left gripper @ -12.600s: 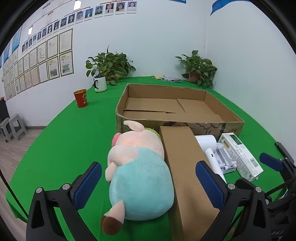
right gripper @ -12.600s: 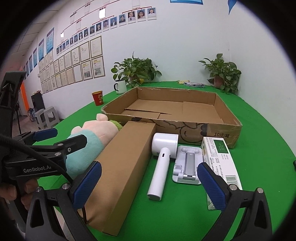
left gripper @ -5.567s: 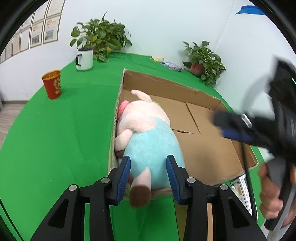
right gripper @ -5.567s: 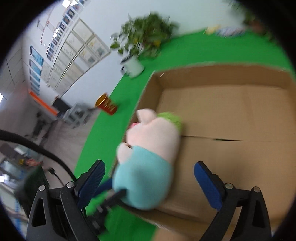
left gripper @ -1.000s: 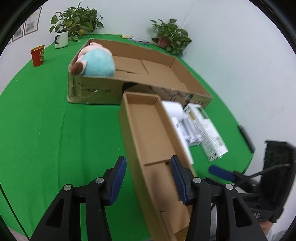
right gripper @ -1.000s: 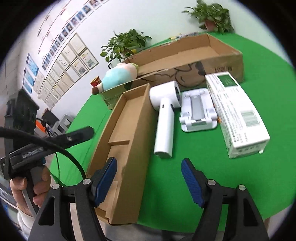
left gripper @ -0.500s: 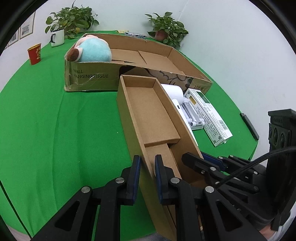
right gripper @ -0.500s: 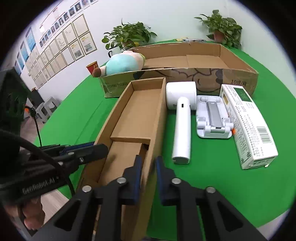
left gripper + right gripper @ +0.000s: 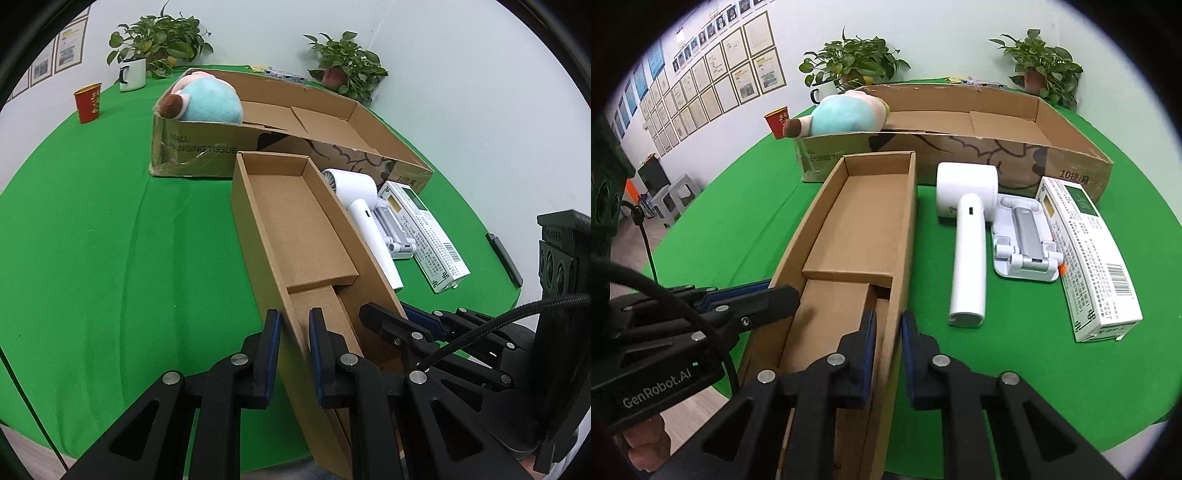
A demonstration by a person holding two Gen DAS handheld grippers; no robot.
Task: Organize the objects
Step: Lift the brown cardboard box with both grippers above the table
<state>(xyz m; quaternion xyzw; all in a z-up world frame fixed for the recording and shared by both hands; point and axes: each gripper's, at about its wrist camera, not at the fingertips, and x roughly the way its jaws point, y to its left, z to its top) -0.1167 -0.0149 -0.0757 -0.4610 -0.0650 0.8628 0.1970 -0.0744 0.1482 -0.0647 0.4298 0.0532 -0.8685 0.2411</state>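
Observation:
A long narrow open cardboard box (image 9: 295, 218) (image 9: 864, 221) lies lengthwise on the green table. My left gripper (image 9: 294, 325) is shut on its left side wall near the close end. My right gripper (image 9: 888, 325) is shut on the right side wall of the same end. Behind it stands a wide shallow cardboard box (image 9: 207, 142) (image 9: 1082, 166) holding a teal and pink plush pig (image 9: 210, 98) (image 9: 846, 110) in its left corner. To the right lie a white hair dryer (image 9: 365, 218) (image 9: 969, 236), a white stand (image 9: 1027, 236) and a white carton (image 9: 1089, 254).
A red cup (image 9: 88, 101) and a white mug (image 9: 131, 74) stand far left by a potted plant (image 9: 159, 37). Another plant (image 9: 347, 68) is at the back right. A dark flat object (image 9: 504, 258) lies near the table's right edge. The table's left half is bare green cloth.
Both grippers have closed from wide open onto the long box's opposite side walls at its near end. The right gripper shifted left onto the wall.

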